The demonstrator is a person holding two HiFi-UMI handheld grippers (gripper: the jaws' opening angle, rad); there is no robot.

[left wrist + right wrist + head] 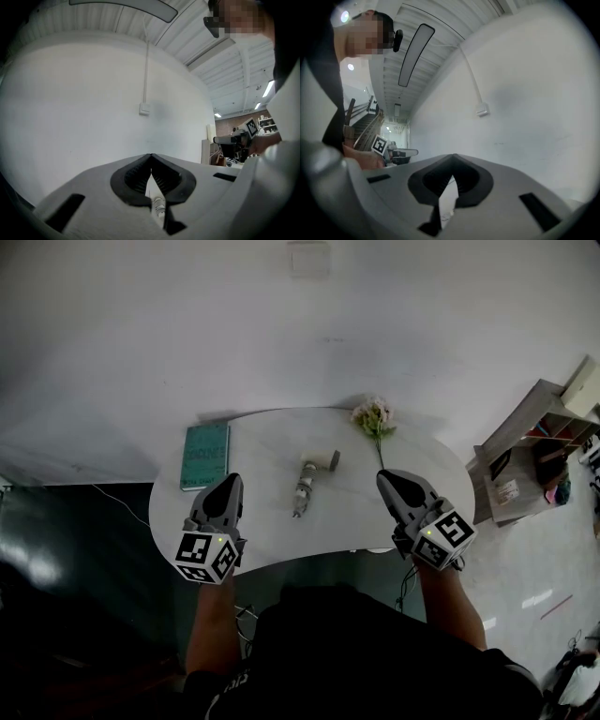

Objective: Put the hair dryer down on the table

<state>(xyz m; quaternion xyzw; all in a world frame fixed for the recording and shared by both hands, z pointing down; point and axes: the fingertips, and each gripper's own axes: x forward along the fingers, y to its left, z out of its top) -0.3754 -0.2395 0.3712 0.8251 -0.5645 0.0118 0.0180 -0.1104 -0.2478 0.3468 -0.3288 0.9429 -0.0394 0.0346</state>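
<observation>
The hair dryer (309,479), pale with a grey handle, lies on its side in the middle of the white table (272,545). Neither gripper touches it. My left gripper (230,480) hovers over the table's near left part, left of the dryer, its jaws shut with nothing between them. On the other side, my right gripper (385,477) hangs over the near right part, also shut and empty. In the left gripper view a sliver of the dryer (158,205) shows below the closed jaw tips. The right gripper view shows only wall and table past its closed tips.
A teal book (205,455) lies at the table's left side. A sprig of pale flowers (374,418) lies at the back right. The table stands against a white wall. A wooden shelf unit (534,442) stands to the right of it.
</observation>
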